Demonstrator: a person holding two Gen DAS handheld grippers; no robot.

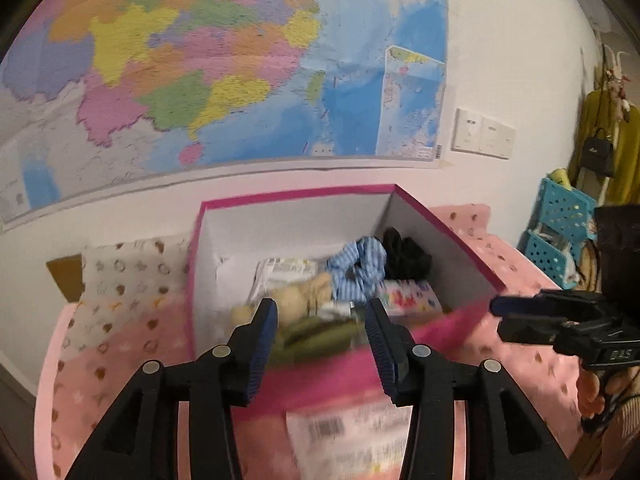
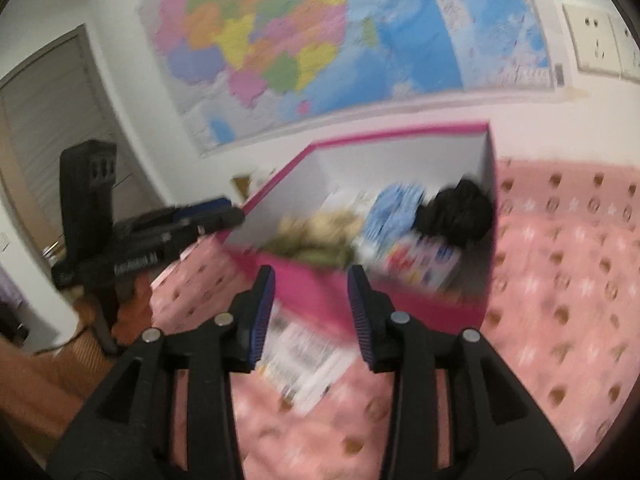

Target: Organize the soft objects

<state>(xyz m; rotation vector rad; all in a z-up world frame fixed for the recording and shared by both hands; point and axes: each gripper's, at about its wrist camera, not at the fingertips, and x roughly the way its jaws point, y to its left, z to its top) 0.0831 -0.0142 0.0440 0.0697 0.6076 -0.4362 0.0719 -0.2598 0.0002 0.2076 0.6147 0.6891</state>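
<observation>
Box [image 1: 440, 332] nearly packed with soft things; white packet [image 2: 304, 360] still lies outside; my left fingers [image 1: 264, 344] and right fingers [image 2: 262, 312] both part-open, empty.

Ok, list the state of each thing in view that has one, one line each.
Left gripper: open, nothing between its fingers.
Right gripper: open, nothing held.
Pink cardboard box: lid off, upright on the pink bedspread.
Blue striped cloth: crumpled inside the box.
Black fabric bundle: bunched in the box's far right corner.
White printed packet: lying on the bedspread outside the box.
</observation>
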